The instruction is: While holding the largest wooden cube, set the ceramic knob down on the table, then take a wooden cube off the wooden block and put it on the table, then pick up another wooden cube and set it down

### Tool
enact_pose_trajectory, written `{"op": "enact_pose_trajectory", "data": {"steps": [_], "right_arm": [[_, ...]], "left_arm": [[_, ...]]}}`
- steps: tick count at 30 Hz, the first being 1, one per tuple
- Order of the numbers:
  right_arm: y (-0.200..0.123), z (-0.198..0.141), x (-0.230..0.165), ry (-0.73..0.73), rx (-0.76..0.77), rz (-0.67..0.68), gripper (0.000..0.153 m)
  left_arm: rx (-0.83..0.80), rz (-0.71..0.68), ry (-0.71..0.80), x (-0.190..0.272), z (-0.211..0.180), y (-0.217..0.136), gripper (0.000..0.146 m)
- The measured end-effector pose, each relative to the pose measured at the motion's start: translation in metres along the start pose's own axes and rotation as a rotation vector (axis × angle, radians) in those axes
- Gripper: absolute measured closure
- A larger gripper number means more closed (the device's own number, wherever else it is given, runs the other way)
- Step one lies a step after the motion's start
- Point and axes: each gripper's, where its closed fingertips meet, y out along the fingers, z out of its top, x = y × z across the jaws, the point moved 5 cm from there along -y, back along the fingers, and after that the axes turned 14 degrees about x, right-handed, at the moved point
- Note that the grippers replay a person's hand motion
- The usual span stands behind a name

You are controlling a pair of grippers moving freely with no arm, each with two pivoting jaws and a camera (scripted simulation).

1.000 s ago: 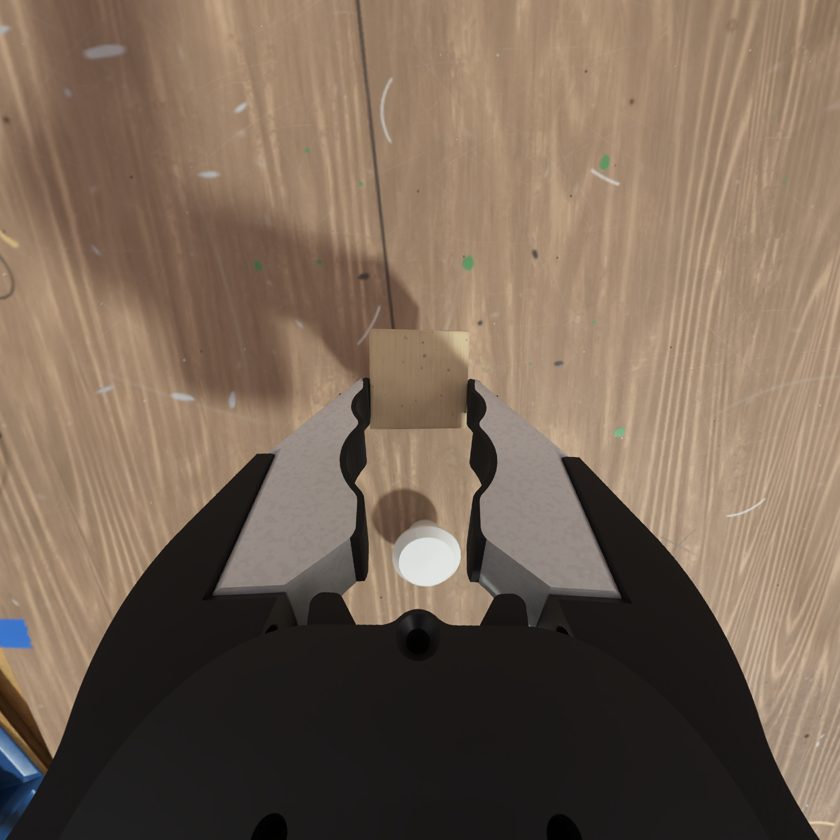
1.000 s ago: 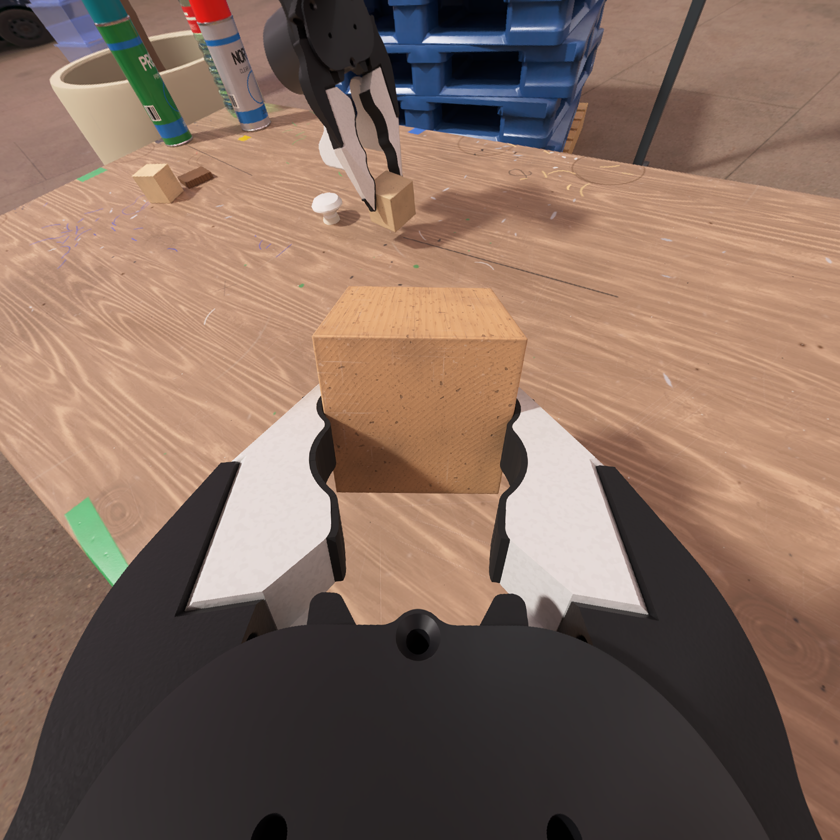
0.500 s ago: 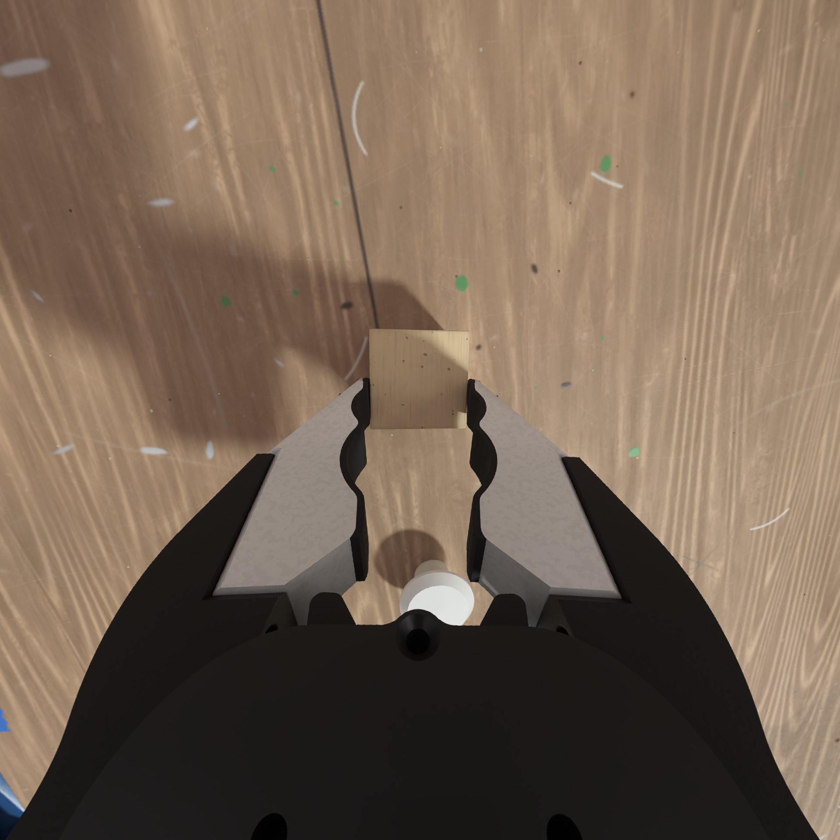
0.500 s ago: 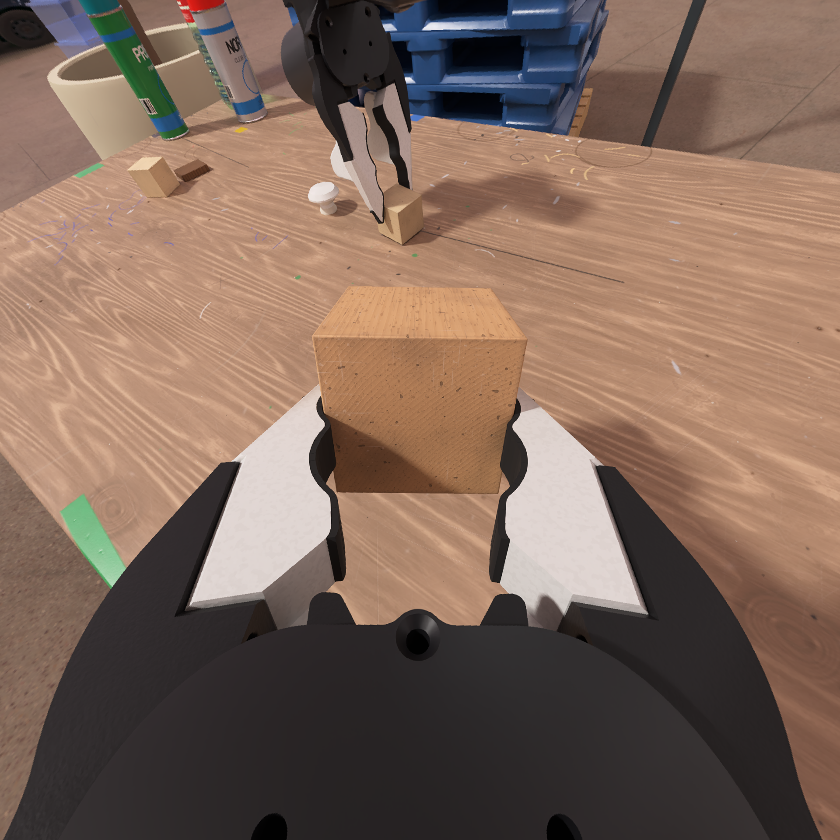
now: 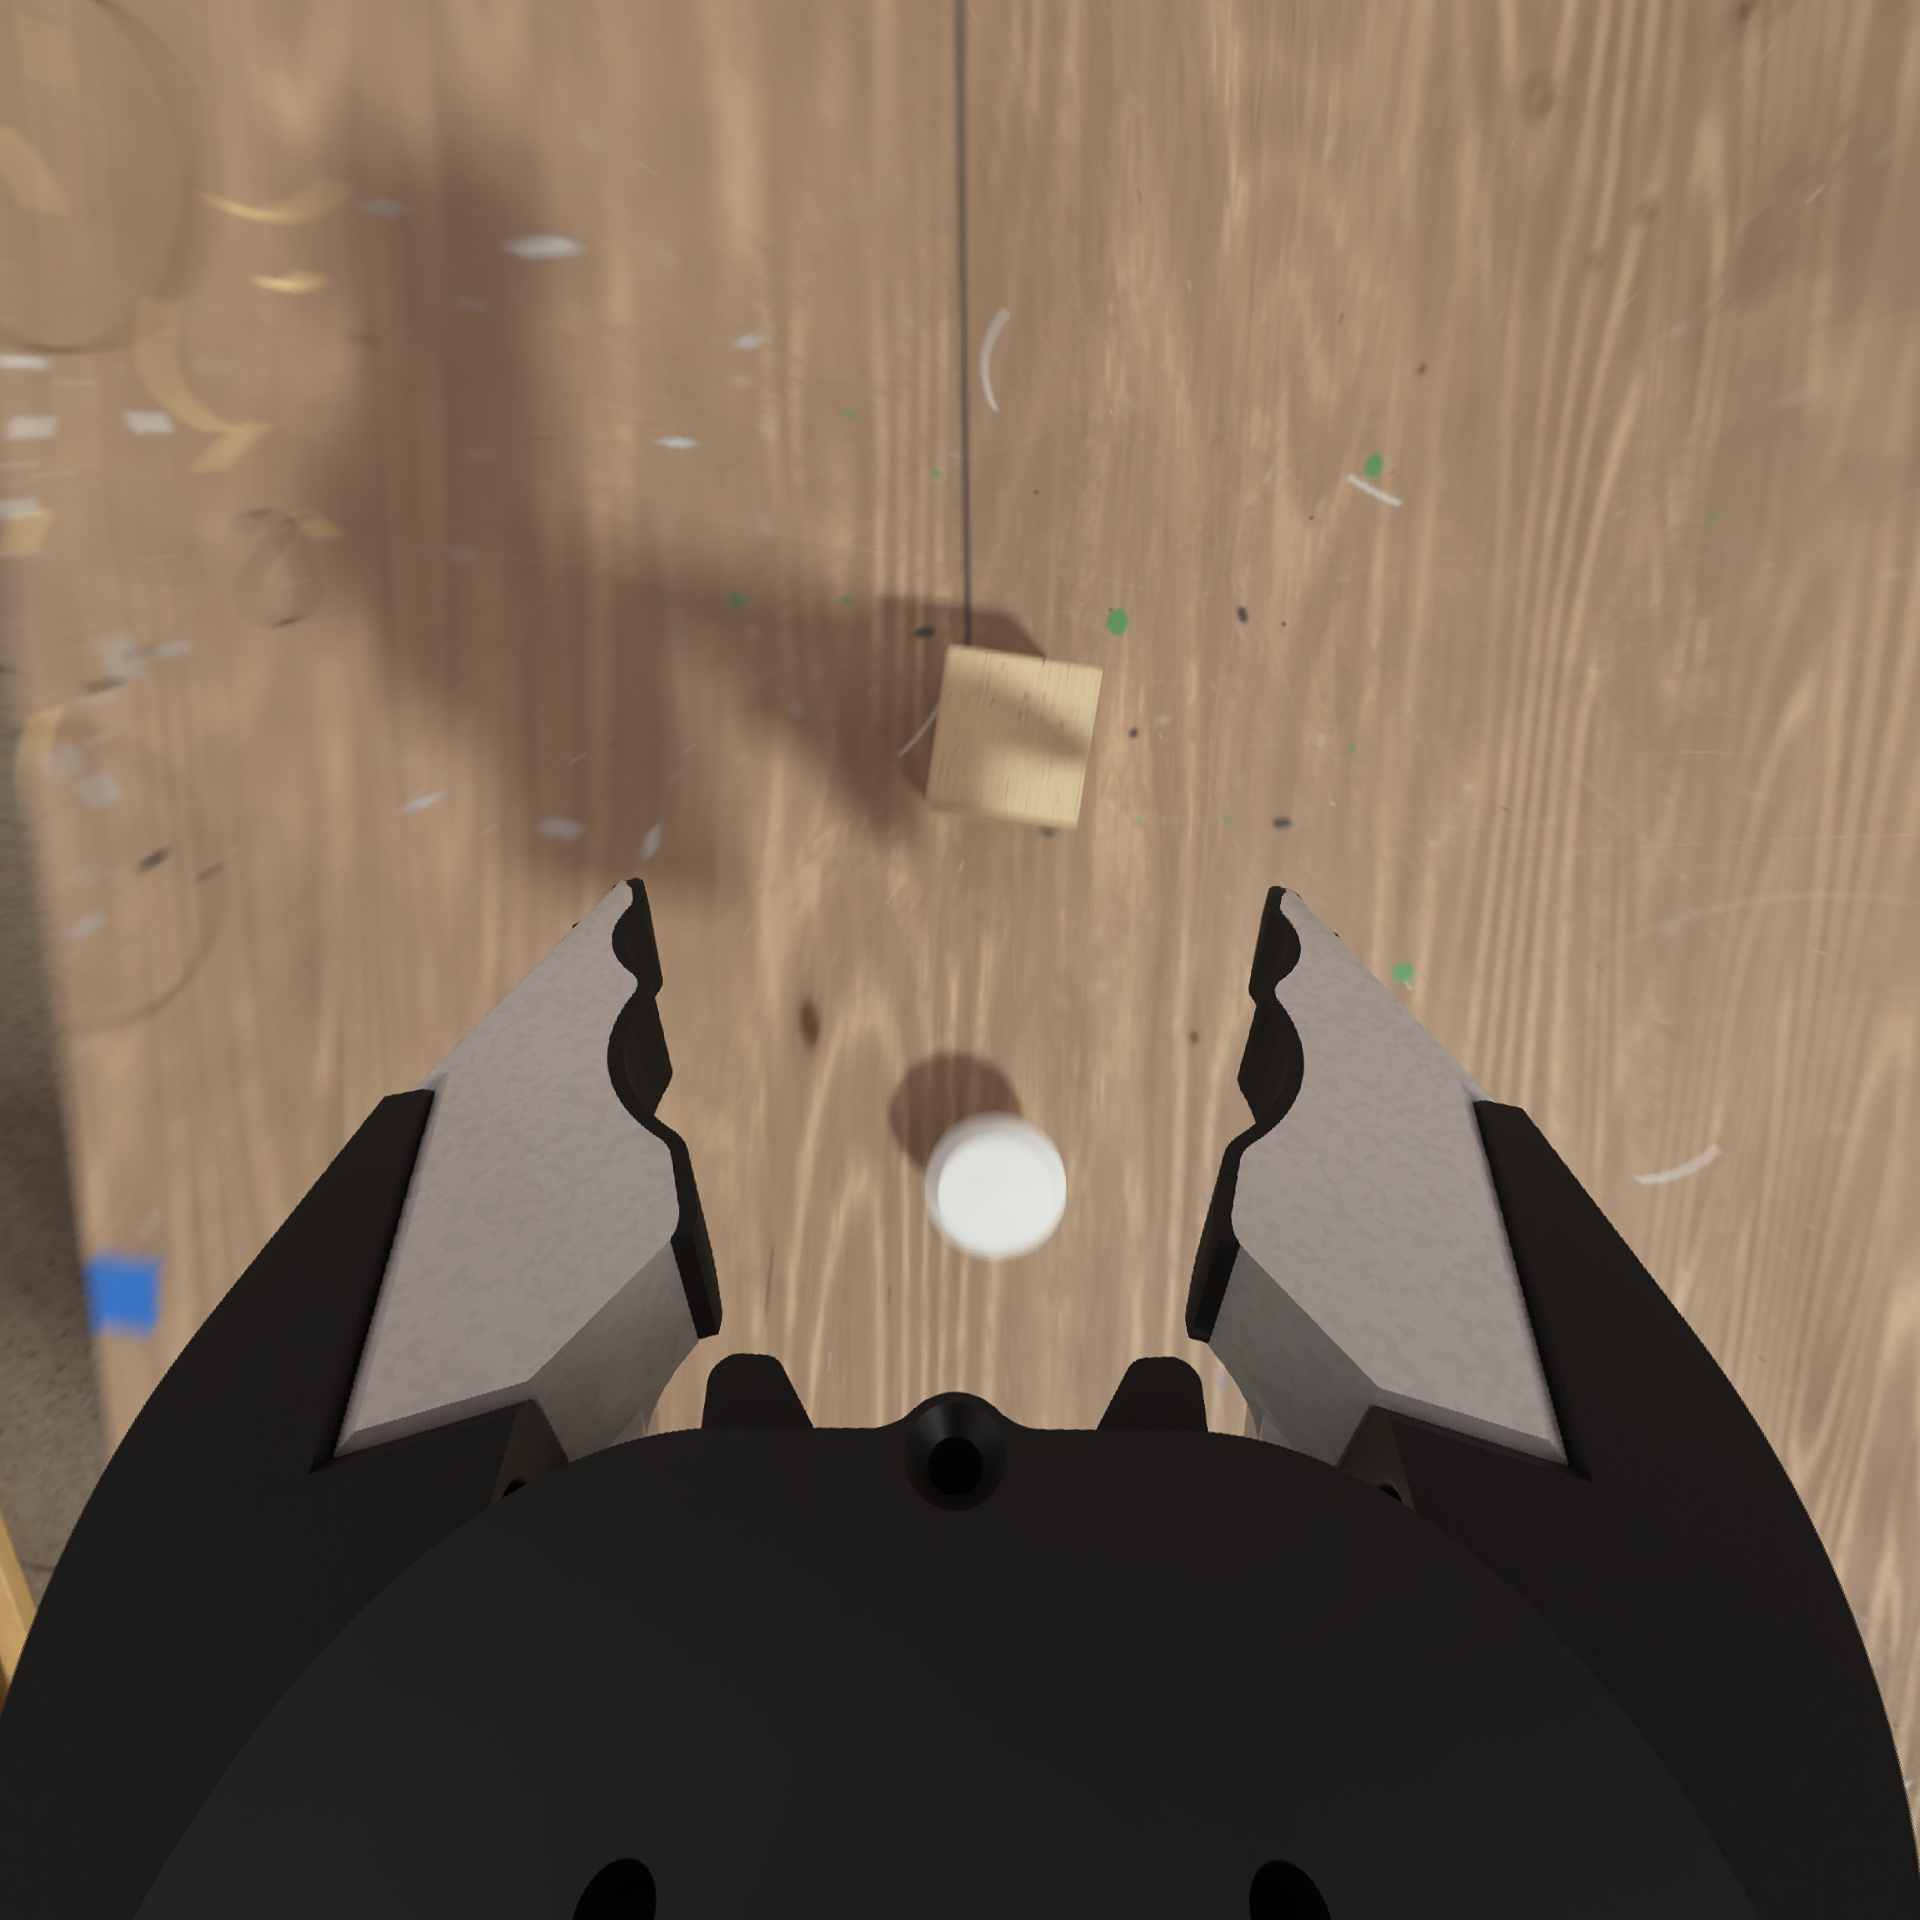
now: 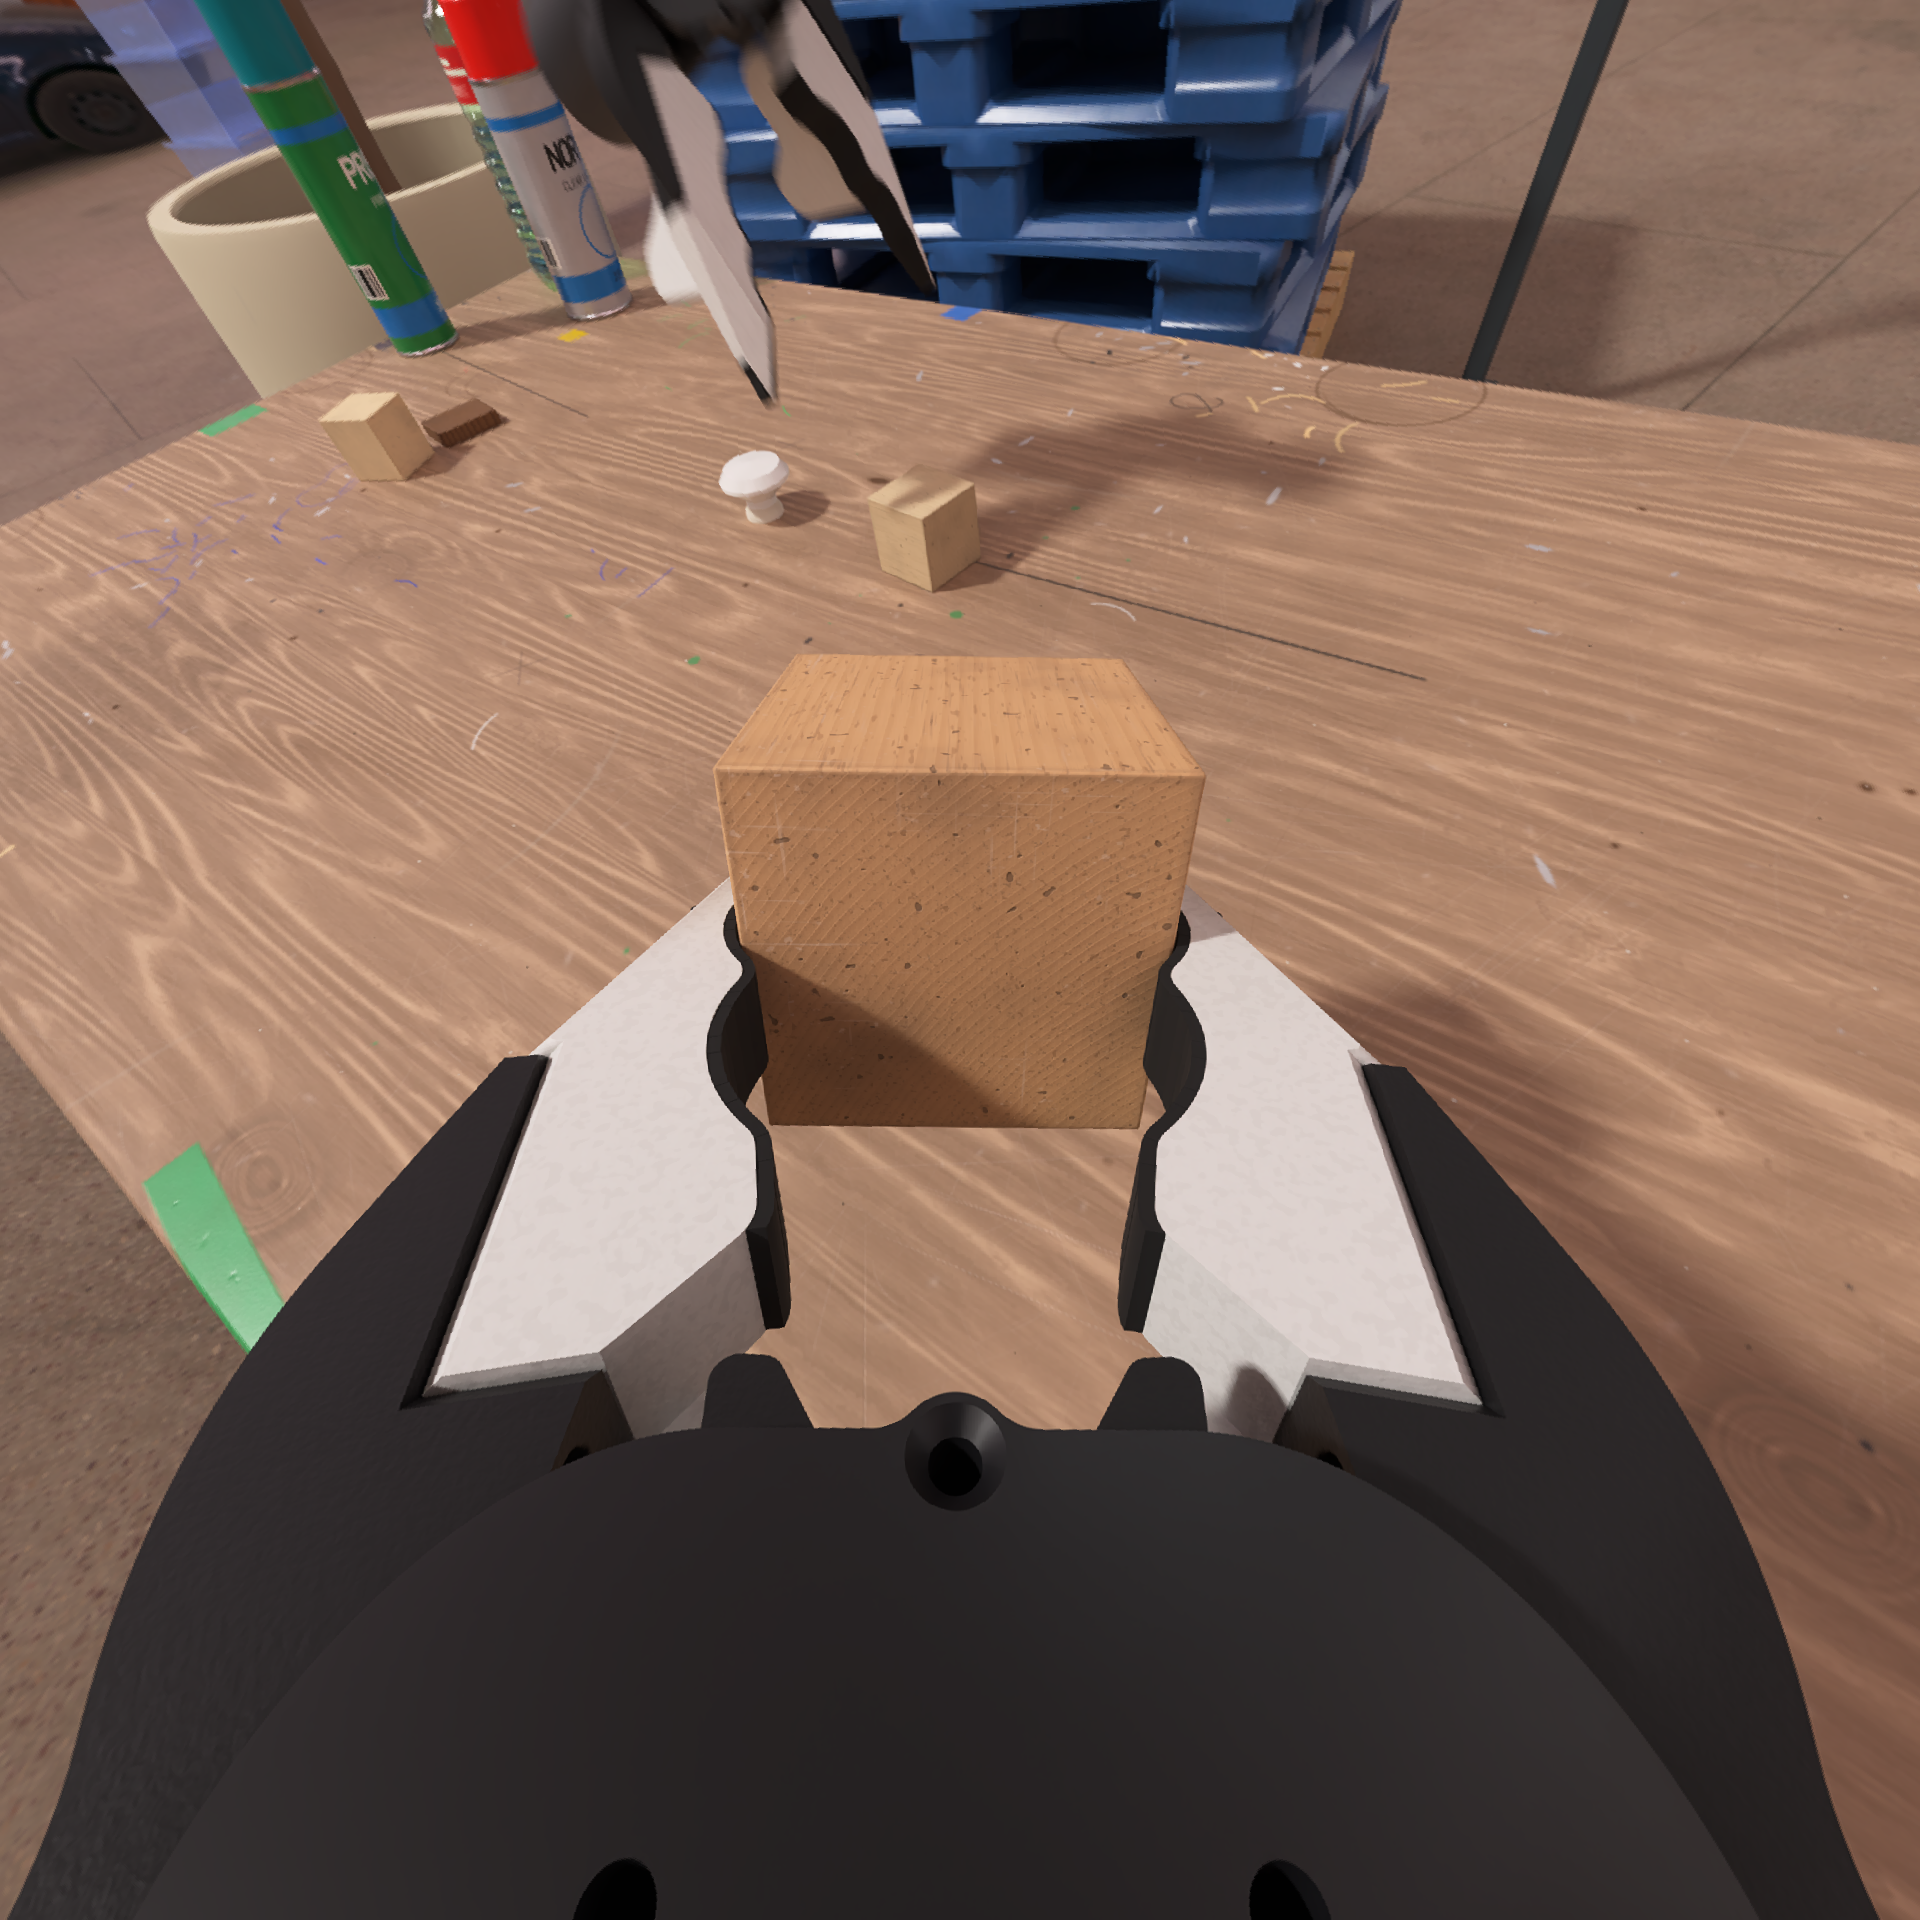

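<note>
My right gripper [image 6: 956, 925] is shut on the largest wooden cube [image 6: 956, 894] and holds it above the table. My left gripper [image 5: 956, 899] is open and empty, raised above the table; it also shows blurred at the top of the right wrist view [image 6: 821, 312]. Below it, a small pale wooden cube [image 5: 1013, 736] [image 6: 923, 526] sits on the table. The white ceramic knob [image 5: 995, 1200] [image 6: 755, 484] stands beside it. Another small wooden cube [image 6: 374, 434] rests at the far left next to a dark wooden block [image 6: 464, 421].
Spray cans [image 6: 343, 197] and a beige tub [image 6: 260, 249] stand at the table's far left edge. Blue pallets [image 6: 1091, 166] are stacked behind the table. A dark pole [image 6: 1538, 187] rises at the back right. The table's left edge [image 6: 104, 1132] lies close by.
My left gripper opened, let go of the small cube on the table and rose away from it. My right gripper still holds the large cube unchanged.
</note>
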Motion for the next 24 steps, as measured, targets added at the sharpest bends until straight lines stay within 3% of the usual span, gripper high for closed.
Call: {"op": "enact_pose_trajectory", "data": {"steps": [4, 7, 10, 15, 18, 20, 24], "right_arm": [[0.004, -0.003, -0.002, 0.003, 0.014, 0.024, 0.079], [0.01, -0.005, -0.005, 0.009, 0.017, 0.045, 0.079], [0.017, -0.003, -0.009, 0.006, 0.018, 0.067, 0.079], [0.031, 0.005, -0.018, -0.021, 0.01, 0.096, 0.079], [0.036, 0.01, -0.022, -0.038, -0.004, 0.107, 0.079], [0.039, 0.014, -0.024, -0.049, -0.009, 0.113, 0.079], [0.044, 0.022, -0.031, -0.077, -0.016, 0.122, 0.079]], "left_arm": [[0.09, 0.175, -0.014, 0.008, -0.02, -0.111, 0.034], [0.037, 0.254, -0.067, 0.022, -0.069, -0.182, 0.04], [-0.031, 0.301, -0.168, 0.037, -0.128, -0.229, 0.044], [-0.155, 0.405, -0.304, 0.057, -0.213, -0.263, 0.042], [-0.118, 0.441, -0.336, 0.067, -0.243, -0.273, 0.05], [-0.095, 0.419, -0.354, 0.071, -0.26, -0.272, 0.06], [-0.14, 0.344, -0.361, 0.073, -0.284, -0.256, 0.064]]}}
